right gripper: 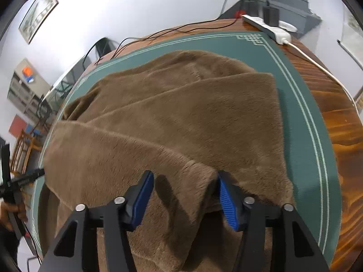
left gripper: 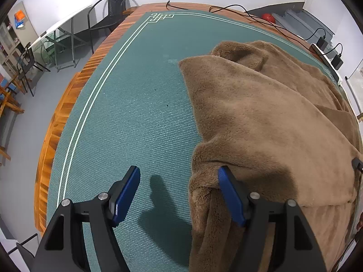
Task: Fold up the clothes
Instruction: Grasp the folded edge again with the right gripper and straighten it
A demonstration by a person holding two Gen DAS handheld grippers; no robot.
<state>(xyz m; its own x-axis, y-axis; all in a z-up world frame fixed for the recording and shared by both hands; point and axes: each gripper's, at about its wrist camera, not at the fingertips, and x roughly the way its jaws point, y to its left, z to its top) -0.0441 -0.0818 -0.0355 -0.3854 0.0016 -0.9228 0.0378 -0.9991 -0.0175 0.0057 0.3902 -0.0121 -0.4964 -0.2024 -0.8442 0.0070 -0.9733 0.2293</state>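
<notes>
In the left wrist view, a green mat (left gripper: 127,117) is seen across the left and centre of the frame, laid on a wooden surface (left gripper: 65,106). The left hand-held gripper (left gripper: 179,172) is seen at the bottom, its jaws spread wide; one blue pad is over bare mat, the other at the rumpled edge of the brown fleece garment (left gripper: 261,122), which fills the right half. In the right wrist view, the garment is spread over the middle, and the right hand-held gripper (right gripper: 185,179) is held released, a raised fold lying loosely between its pads.
</notes>
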